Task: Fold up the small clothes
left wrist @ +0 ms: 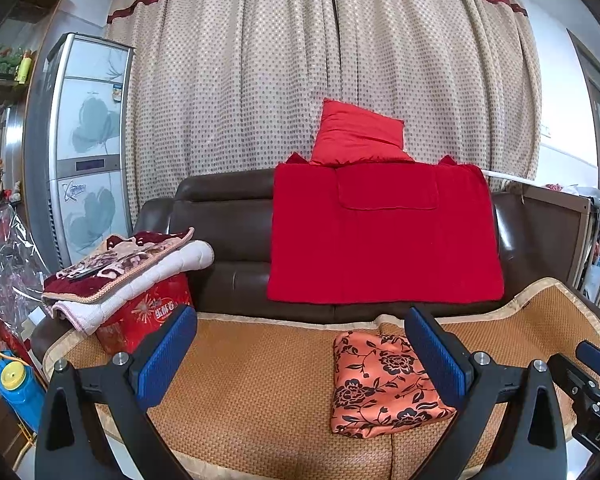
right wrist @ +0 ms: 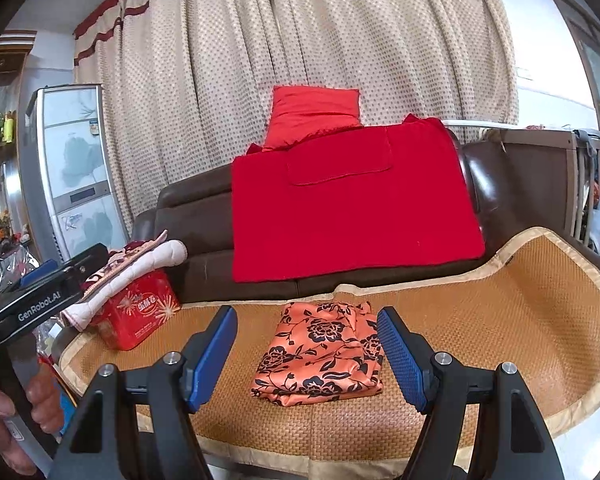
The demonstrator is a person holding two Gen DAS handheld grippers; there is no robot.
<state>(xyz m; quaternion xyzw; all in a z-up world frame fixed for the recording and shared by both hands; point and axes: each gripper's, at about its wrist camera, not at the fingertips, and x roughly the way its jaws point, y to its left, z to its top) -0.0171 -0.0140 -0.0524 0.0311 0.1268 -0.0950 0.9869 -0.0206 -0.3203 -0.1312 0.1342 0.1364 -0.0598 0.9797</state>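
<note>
Garment: an orange cloth with black flowers (right wrist: 320, 354), folded into a compact block; it lies on the woven mat (right wrist: 520, 300) covering the sofa seat, about midway along the mat and nearer its back edge than its front edge
Left gripper (left wrist: 302, 354): jaws spread wide, blue pads bare, nothing between them; it hangs over the mat's front part; in the left wrist view the cloth sits partly behind the right-hand pad
Right gripper (right wrist: 306, 356): jaws spread, pinching nothing; in the right wrist view the folded cloth shows between the two pads, farther off on the mat; whether the pads touch it cannot be told
Writing: "GenRobot.AI" in white on the black body of the left gripper, seen at the left edge of the right wrist view; a hand (right wrist: 4, 420) grips its handle
Red tin box (right wrist: 140, 312): at the mat's left end, with Chinese characters on its side too small to read; folded blankets (left wrist: 128, 268) rest on top
Sofa back: a red blanket (left wrist: 384, 236) draped over it; a red cushion (left wrist: 360, 134) above
</note>
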